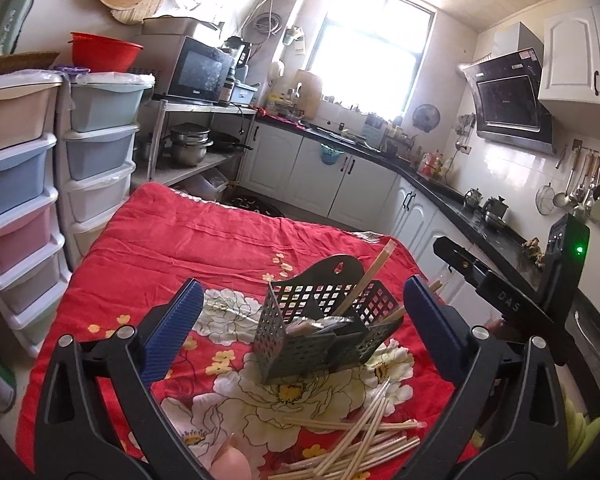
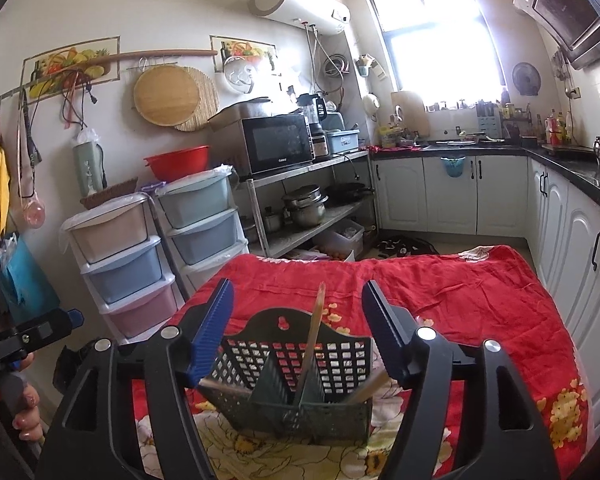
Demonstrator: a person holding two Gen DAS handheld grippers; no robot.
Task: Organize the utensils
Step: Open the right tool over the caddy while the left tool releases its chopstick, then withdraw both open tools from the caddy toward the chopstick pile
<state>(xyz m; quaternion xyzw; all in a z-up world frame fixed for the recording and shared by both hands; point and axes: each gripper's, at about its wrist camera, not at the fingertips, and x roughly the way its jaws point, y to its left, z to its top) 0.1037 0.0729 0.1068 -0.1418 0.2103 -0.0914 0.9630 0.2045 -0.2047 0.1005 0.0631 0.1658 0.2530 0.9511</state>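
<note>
A dark green perforated utensil holder (image 1: pixel 324 324) stands on the red floral cloth (image 1: pixel 204 240); it shows close up in the right wrist view (image 2: pixel 300 384). Wooden chopsticks (image 1: pixel 370 276) lean in its compartments (image 2: pixel 314 340). A loose pile of chopsticks (image 1: pixel 360 440) lies on the cloth in front of the holder. My left gripper (image 1: pixel 304 320) is open and empty, fingers either side of the holder, short of it. My right gripper (image 2: pixel 298 328) is open and empty just above the holder; its body shows at the right of the left wrist view (image 1: pixel 512 300).
Stacked pastel plastic drawers (image 1: pixel 28 184) stand left of the table. A metal shelf with a microwave (image 2: pixel 278 144) and pots stands behind. White cabinets with a black counter (image 1: pixel 452 196) run along the right. Hanging ladles (image 1: pixel 588 188) are on the right wall.
</note>
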